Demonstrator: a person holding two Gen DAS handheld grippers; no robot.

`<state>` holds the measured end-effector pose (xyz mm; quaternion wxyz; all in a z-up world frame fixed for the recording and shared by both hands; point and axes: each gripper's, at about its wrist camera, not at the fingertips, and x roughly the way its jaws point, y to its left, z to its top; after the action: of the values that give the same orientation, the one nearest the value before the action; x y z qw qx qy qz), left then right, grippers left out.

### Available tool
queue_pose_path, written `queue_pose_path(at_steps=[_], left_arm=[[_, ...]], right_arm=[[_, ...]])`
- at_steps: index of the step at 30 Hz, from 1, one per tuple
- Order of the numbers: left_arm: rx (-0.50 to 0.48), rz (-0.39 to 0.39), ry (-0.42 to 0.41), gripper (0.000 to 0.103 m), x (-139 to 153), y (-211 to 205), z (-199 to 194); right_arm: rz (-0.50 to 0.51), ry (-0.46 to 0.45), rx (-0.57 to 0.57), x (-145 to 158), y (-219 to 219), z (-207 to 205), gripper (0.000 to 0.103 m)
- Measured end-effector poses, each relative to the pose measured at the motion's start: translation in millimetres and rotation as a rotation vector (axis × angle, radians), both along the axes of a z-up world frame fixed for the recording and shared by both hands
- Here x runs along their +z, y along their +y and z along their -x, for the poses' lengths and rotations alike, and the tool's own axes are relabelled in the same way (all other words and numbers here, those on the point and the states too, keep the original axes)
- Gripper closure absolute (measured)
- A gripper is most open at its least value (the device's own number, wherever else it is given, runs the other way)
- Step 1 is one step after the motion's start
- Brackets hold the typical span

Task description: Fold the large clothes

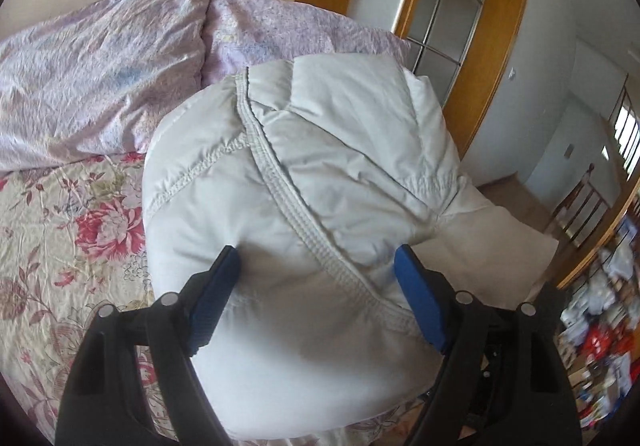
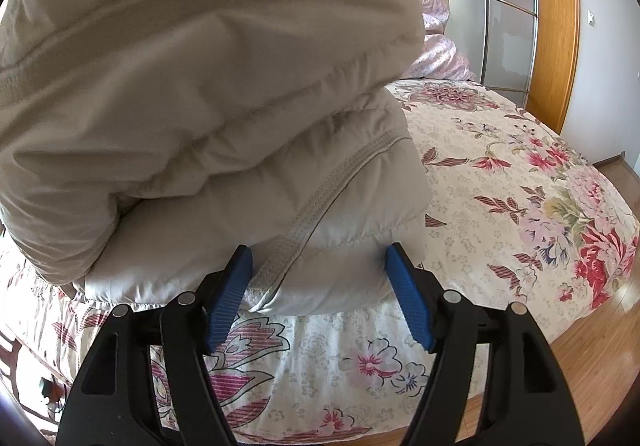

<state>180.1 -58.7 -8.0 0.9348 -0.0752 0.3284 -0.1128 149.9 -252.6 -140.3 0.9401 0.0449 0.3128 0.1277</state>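
A pale grey puffy jacket (image 1: 312, 174) with a stitched zipper seam lies bundled and folded on the floral bed sheet (image 1: 60, 238). My left gripper (image 1: 318, 258) is wide open, with its blue pads on either side of the jacket's bulk. In the right wrist view the jacket (image 2: 200, 106) is folded in thick layers on the bed sheet (image 2: 500, 174). My right gripper (image 2: 318, 254) is wide open, its jaws standing either side of the jacket's lower folded edge. Whether either gripper's pads press the cloth I cannot tell.
A lilac quilt (image 1: 100, 66) is heaped at the bed's head by the wall. A wooden-framed glass door (image 1: 460, 6) stands beyond the bed; it also shows in the right wrist view (image 2: 512, 6). Wooden floor (image 2: 592, 358) lies beside the bed. Cluttered shelves (image 1: 600, 326) stand at right.
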Motion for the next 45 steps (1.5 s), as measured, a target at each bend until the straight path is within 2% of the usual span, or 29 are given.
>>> queue_pose_path(at_steps=[15, 29, 33, 39, 45], left_arm=[[-0.051, -0.075, 0.026, 0.025, -18.9, -33.7, -14.3], [-0.086, -0.102, 0.048, 0.025, -35.1, -53.9, -34.9], [-0.093, -0.112, 0.049, 0.024, -39.2, -59.6, -43.5], [-0.096, -0.137, 0.049, 0.023, -45.6, -68.7, -59.5], [-0.088, -0.196, 0.033, 0.021, -54.4, -77.4, -72.0]], right_arm=[[-0.024, -0.001, -0.004, -4.4, -4.6, -2.5, 0.031], [-0.065, -0.005, -0.004, -6.3, -16.1, 4.7, 0.031], [-0.039, -0.024, -0.039, -4.4, -23.5, 10.2, 0.031], [-0.061, -0.015, -0.068, -6.8, -36.0, 8.2, 0.031], [-0.060, -0.013, -0.082, -9.0, -39.9, 7.9, 0.031]])
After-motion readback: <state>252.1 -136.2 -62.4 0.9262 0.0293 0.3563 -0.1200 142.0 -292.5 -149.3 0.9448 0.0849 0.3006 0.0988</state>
